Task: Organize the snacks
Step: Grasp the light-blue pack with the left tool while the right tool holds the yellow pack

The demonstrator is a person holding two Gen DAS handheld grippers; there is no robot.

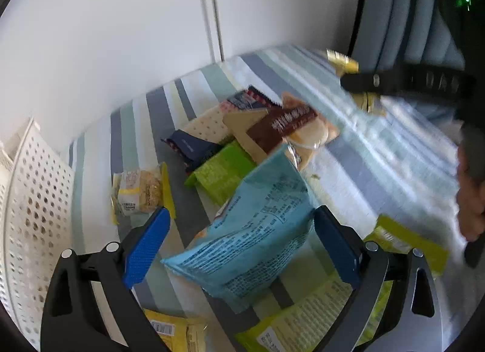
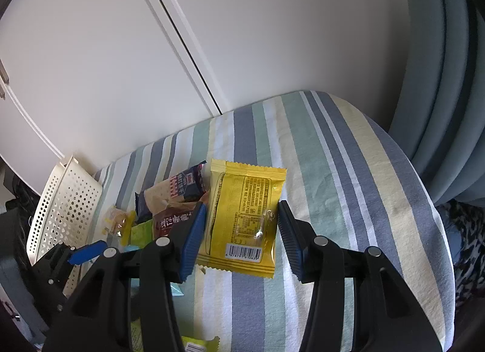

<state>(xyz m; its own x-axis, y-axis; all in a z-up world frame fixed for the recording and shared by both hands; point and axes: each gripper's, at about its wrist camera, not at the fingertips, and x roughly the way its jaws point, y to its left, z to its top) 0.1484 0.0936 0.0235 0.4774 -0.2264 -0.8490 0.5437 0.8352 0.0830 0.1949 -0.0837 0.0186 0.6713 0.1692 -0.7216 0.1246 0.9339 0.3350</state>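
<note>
The striped sheet [image 2: 348, 170] of what looked like a bed carried everything, with a white perforated basket [image 1: 39, 200] at its left edge against the cupboard doors [image 2: 121, 48]. A loose heap of snack packets [image 1: 242, 136] lay mid-sheet: brown, navy, green and cracker wrappers overlapping. The left hand-held gripper [image 1: 239, 246] stood spread wide around a tilted light-blue packet [image 1: 254, 230]; its right pad touched the packet's edge while the left pad stood clear, so no firm grip was evident. The right hand-held gripper [image 2: 242, 236] bracketed a yellow packet [image 2: 242, 215], pads at or against both sides; whether it was truly clamped could not be told.

The step appeared to be picking packets from the heap, one per gripper. The next move probably called for closing firmly, then carrying each to the basket.

Printing on the packets was too blurred to read; only a barcode [image 2: 244, 252] on the yellow packet was distinct.
</note>
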